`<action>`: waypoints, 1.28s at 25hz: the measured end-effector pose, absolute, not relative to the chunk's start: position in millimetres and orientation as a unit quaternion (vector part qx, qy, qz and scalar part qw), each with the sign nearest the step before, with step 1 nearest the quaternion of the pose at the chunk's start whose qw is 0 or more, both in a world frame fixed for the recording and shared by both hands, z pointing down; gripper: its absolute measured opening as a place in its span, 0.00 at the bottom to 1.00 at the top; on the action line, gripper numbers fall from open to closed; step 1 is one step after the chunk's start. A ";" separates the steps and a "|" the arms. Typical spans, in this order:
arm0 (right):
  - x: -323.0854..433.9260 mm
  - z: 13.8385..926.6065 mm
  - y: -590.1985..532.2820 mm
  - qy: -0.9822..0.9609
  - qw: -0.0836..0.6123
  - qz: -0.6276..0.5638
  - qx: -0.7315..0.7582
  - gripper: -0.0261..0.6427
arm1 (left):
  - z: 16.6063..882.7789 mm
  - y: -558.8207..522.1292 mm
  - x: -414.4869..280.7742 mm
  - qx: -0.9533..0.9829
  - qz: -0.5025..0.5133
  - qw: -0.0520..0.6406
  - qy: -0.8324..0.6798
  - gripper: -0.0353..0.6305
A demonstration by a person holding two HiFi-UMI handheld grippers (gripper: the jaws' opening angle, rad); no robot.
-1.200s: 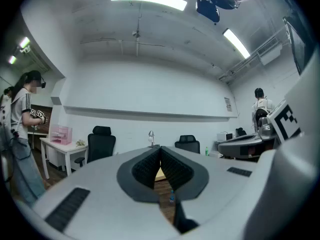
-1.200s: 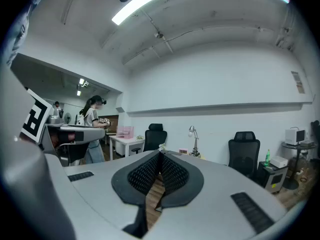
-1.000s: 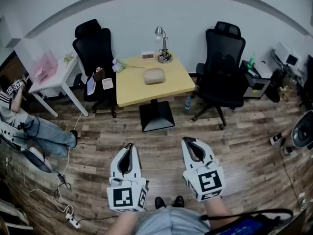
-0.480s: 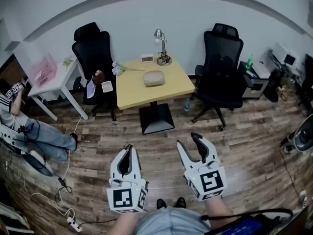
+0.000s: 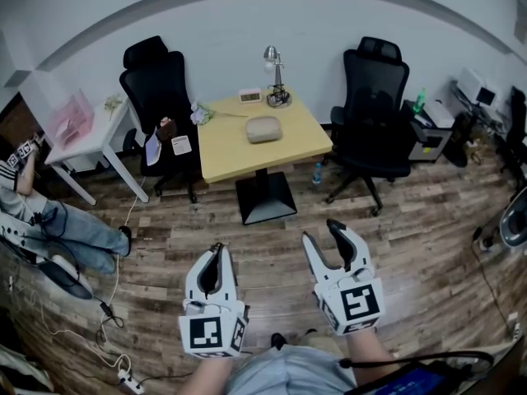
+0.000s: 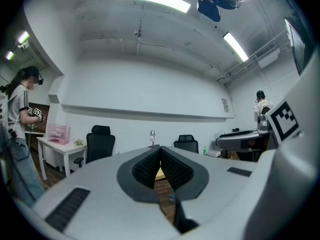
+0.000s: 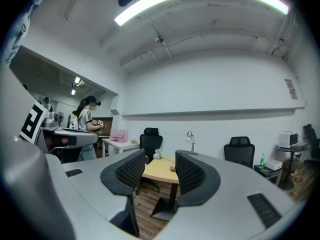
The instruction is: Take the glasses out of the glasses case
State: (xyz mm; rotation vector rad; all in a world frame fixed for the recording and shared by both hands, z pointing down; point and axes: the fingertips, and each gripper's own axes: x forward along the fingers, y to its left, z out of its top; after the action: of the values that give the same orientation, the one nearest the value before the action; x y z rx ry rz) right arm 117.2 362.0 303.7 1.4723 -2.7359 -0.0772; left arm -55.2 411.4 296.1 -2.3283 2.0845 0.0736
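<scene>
Since a second ago the jaws of the right hand-held gripper (image 5: 321, 231) have just been opening, and they are now spread wide with nothing between them; in the right gripper view only the far desk is seen through the gap. Little else is changed: the left hand-held gripper (image 5: 216, 248) is held where it was, its jaws closed together on nothing, as is shown plainly in the left gripper view. Both are pointed level, out over the wooden floor (image 5: 420, 220), and both are kept well apart from the work.

The glasses case (image 5: 263, 128), a pale rounded pouch, is seen lying shut on the yellow desk (image 5: 221, 148), near the middle of the top, with a lamp (image 5: 276, 81) behind it and two black office chairs (image 5: 377, 109) to either side. No glasses are visible; they are presumed to be inside.

The step in hand is judged to be the approach, with the task itself not yet begun. For the next move, the distance to the desk must be closed and both hand-held grippers brought over the case. It is likely that the case will need to be steadied by one while its lid or flap is lifted by the other, so the left jaws will have to be opened first
</scene>
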 end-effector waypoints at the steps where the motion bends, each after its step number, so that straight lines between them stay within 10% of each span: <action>1: 117.0 302.4 361.6 -0.878 0.015 -0.025 0.478 0.35 | 298.3 411.5 -58.0 -0.745 0.023 0.006 0.666 0.06; 32: 139.0 332.6 145.3 -0.888 0.014 0.014 0.459 0.33 | 315.6 199.2 -32.1 -0.736 -0.031 -0.007 0.676 0.06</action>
State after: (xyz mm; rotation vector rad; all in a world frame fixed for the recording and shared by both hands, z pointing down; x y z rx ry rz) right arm 139.0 145.3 332.6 1.4291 -2.7664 0.0425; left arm -32.1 199.2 315.6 -2.3217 2.1345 -0.0978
